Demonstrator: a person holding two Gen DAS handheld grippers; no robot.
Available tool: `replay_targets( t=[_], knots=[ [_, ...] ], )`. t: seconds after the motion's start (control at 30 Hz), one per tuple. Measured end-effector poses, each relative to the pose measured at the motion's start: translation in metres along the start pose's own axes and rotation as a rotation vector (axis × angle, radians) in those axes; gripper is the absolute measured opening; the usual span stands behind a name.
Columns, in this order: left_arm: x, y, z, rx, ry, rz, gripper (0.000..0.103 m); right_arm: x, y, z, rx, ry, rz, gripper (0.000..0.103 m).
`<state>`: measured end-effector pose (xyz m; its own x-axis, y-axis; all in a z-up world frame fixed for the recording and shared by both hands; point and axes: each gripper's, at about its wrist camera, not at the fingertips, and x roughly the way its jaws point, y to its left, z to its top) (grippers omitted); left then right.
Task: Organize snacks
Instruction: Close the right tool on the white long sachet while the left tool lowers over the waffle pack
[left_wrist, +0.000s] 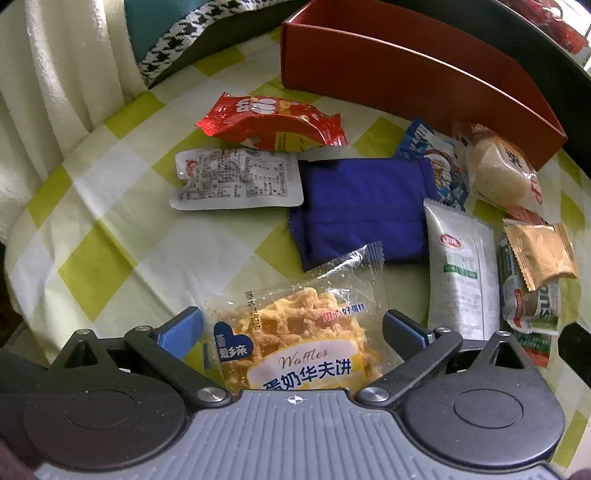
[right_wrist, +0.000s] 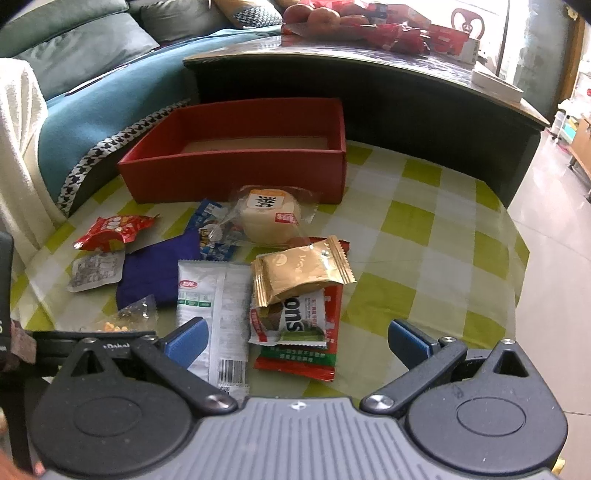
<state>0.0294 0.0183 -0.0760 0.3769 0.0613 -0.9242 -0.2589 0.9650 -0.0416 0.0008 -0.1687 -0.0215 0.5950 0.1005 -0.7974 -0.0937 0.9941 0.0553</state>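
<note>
Snack packets lie scattered on a yellow-checked tablecloth in front of a red open box. My left gripper points down over a clear waffle packet; its blue pads stand on either side of the packet without pressing it. My right gripper hangs open above a long white packet and a green-and-red packet, holding nothing. A gold packet, a round wrapped cake, a purple pouch, a red packet and a silver-white packet lie nearby.
The red box holds nothing that I can see. Behind it stands a dark low table loaded with fruit and red packs. A sofa with a cream throw borders the left. The cloth's right half is bare, with floor beyond.
</note>
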Motion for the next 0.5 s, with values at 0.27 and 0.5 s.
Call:
replay_targets(
  t=[0.27,0.5],
  knots=[
    [-0.002,0.002,-0.017,0.059,-0.034,-0.035,0.103,0.002,0.004,0.0,-0.005,0.011,0.015,0.103],
    [-0.006,0.002,-0.021,0.1,-0.046,-0.043,0.103,0.002,0.005,0.0,0.006,0.02,0.03,0.103]
  ],
)
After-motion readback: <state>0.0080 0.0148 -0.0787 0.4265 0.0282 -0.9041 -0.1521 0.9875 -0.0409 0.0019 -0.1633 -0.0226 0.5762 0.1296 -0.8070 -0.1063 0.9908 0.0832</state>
